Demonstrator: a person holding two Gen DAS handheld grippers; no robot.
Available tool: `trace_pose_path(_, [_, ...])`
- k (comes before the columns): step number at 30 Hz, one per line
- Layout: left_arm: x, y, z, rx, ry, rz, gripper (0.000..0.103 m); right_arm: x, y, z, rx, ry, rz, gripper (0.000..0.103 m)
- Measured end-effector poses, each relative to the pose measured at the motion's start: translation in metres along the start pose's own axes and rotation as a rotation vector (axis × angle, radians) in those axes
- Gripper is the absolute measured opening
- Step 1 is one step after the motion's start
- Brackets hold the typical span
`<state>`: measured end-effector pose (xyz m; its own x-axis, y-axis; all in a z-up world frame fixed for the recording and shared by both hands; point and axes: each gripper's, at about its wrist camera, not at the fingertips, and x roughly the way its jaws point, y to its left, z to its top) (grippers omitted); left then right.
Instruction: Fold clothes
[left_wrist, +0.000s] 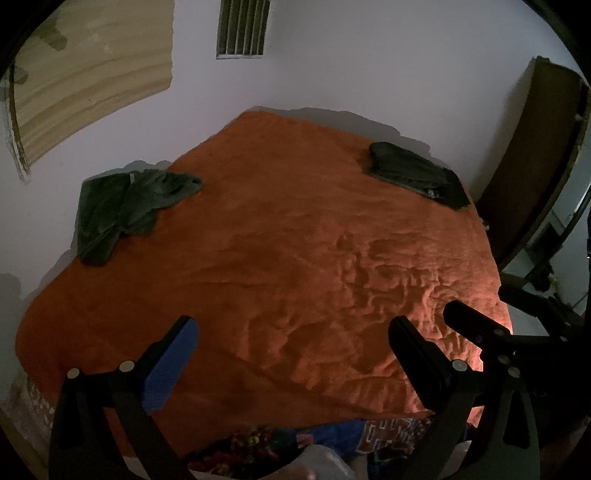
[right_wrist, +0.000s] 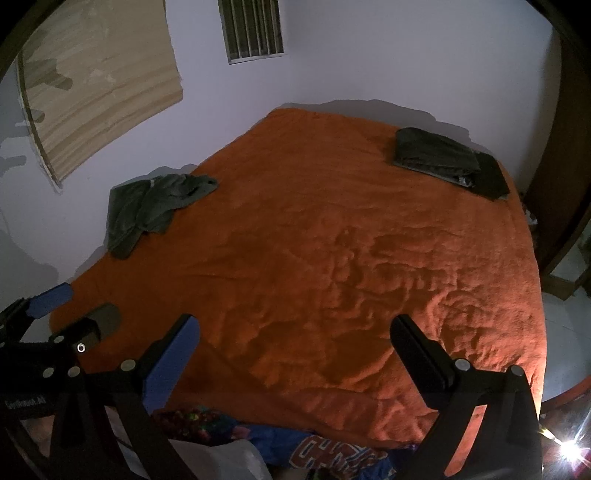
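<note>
An orange blanket (left_wrist: 280, 236) (right_wrist: 314, 236) covers the bed. A crumpled grey-green garment (left_wrist: 125, 206) (right_wrist: 151, 206) lies at its far left edge. A folded dark garment (left_wrist: 417, 173) (right_wrist: 447, 158) rests at the far right corner. My left gripper (left_wrist: 293, 332) hangs open above the near part of the bed, nothing between its fingers. My right gripper (right_wrist: 295, 332) is open too and empty, level with the left one. The left view shows a finger (left_wrist: 476, 325) of the right gripper at the right, and the right view shows the left gripper's pads (right_wrist: 51, 295) at the left.
Colourful printed cloth (left_wrist: 332, 435) (right_wrist: 314, 450) and a white plastic bag (right_wrist: 221, 461) lie at the bed's near edge below the grippers. A white wall with a vent (left_wrist: 242, 27) stands behind the bed. A dark wooden door (left_wrist: 524, 166) stands at the right.
</note>
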<state>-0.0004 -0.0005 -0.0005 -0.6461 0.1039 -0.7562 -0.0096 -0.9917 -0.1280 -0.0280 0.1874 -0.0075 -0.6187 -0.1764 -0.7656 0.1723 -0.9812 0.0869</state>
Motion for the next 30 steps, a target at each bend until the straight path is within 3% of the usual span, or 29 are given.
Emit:
trace_pose_path(6, [0.003,-0.007,-0.001,0.006,-0.011,0.011,0.102,-0.001,0.0,0.002,-0.009,0.007,-0.013,0.103])
trace_pose_path(30, [-0.005,-0.008,-0.006,-0.022,-0.047,-0.083,0.102,-0.004,-0.01,0.002,0.016,-0.01,-0.014,0.103])
